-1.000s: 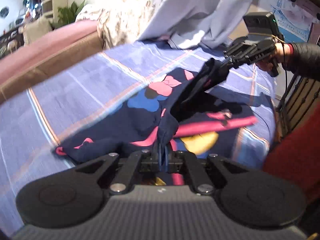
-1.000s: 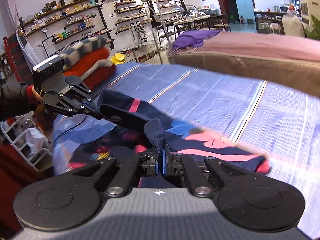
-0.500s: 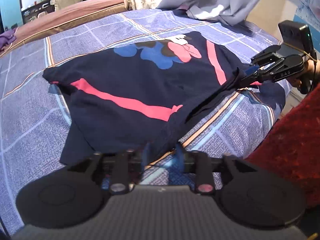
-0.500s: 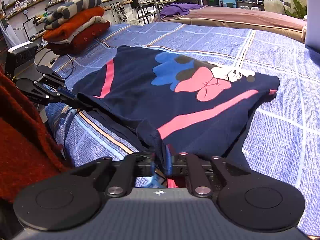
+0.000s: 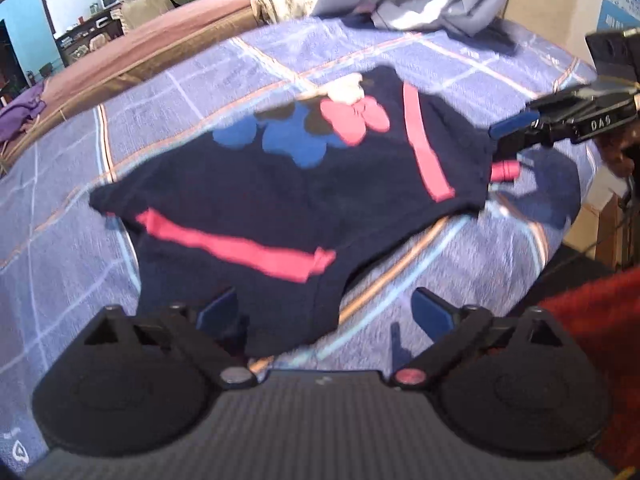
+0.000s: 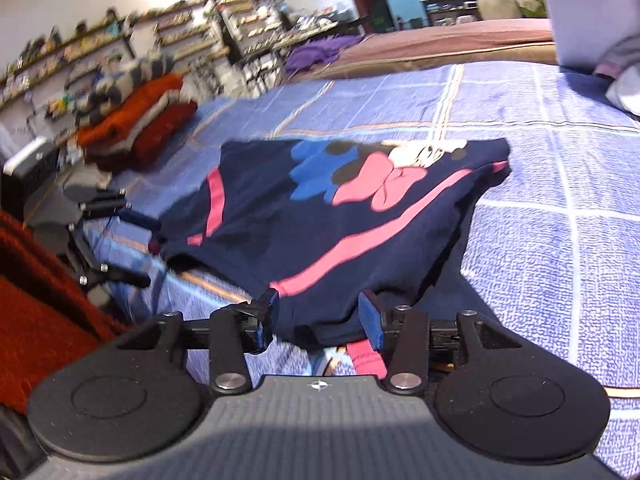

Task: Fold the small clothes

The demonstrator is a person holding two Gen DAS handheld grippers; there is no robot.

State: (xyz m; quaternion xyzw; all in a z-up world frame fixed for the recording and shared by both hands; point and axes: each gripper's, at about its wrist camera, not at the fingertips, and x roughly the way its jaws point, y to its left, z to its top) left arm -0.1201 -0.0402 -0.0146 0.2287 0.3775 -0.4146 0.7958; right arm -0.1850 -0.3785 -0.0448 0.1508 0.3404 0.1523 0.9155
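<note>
Left wrist view shows the navy garment (image 5: 280, 184) spread flat on the blue plaid bed (image 5: 72, 256), its pink stripes and bow print facing up. The left tool (image 5: 326, 314) is opening, its blue pads wide apart with the garment's near corner lying loose between them, unpinched. From the right wrist view, the right tool (image 6: 320, 322) is opening too, another corner of the garment resting between its pads without being pressed. A stack of folded clothes (image 6: 136, 120) sits at the far edge of the bed.
</note>
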